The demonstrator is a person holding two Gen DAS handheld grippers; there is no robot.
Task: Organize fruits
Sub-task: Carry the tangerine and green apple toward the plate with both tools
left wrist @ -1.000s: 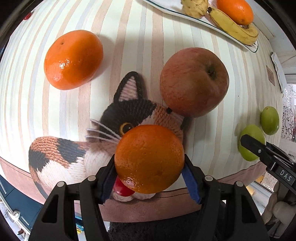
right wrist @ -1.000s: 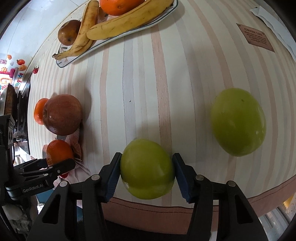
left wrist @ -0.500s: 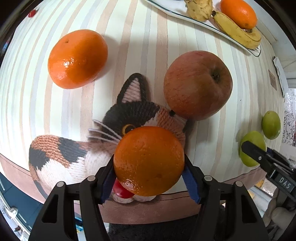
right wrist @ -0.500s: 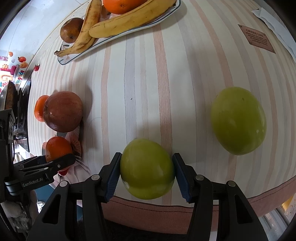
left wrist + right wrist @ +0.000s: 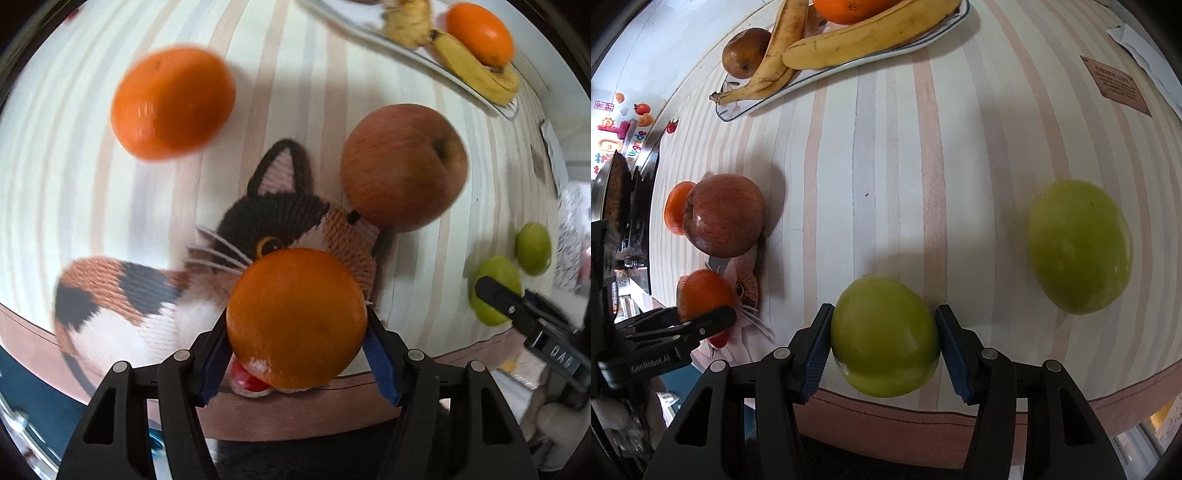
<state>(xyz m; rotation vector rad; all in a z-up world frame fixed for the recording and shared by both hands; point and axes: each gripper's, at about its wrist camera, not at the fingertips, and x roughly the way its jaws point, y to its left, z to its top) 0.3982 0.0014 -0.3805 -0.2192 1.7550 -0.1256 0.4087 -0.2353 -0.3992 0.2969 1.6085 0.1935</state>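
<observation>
Left gripper [image 5: 297, 334]: blue pads pressed against both flanks of an orange [image 5: 296, 317], closed on it above the cat-shaped knitted mat [image 5: 207, 266]. Just ahead and right of these tongs, a red apple [image 5: 404, 171] touches the mat's edge. Ahead and left, a second orange [image 5: 173, 103] sits on the striped tablecloth [image 5: 314, 92], blurred.

Right gripper [image 5: 884, 349]: pads clamped on either side of a green apple [image 5: 884, 334] near the table's front edge. A second green apple [image 5: 1080, 245] lies to the right of these tongs, apart from them.

Far ahead of the right tongs, a white tray [image 5: 849, 66] holds two bananas [image 5: 864, 37], an orange fruit [image 5: 855, 9] and a brown pear [image 5: 746, 51]. A brown label [image 5: 1115, 86] lies ahead to the right.
</observation>
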